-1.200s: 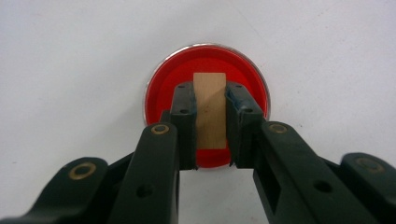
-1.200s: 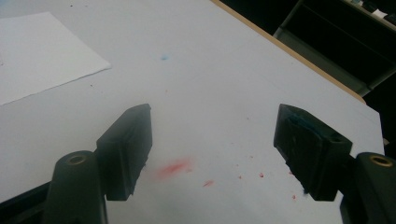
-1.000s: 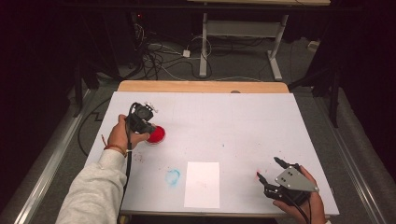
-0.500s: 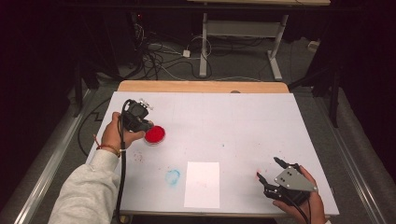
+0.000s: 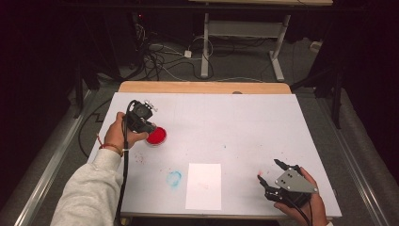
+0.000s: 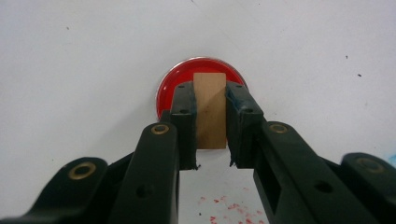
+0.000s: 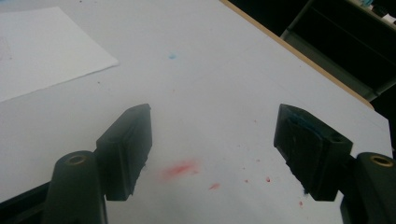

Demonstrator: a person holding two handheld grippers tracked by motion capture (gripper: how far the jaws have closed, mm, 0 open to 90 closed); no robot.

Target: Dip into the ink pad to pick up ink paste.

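Item: wooden block (image 6: 210, 109), small, rectangular, pale. Held upright between the jaws of the left tool (image 6: 210, 126), which is clamped on its two side faces; long axis runs along the jaws, pointing away from the hand.

Location: far-left part of the table (image 5: 244, 122), directly over the red paint dish (image 6: 170, 88). In the left gripper view the block's far end lies within the dish's rim; whether it touches the paint cannot be told.

Key relation: dish sits straight ahead of and beneath the block's tip, so any dip or lift runs along the block's own length.

Related: white paper sheet (image 5: 203, 185), near edge, centre, well apart from the dish, down and to the right.

Right tool (image 5: 276, 179): jaws wide apart, holding nothing, resting near the near-right corner; nearer the sheet than the left.
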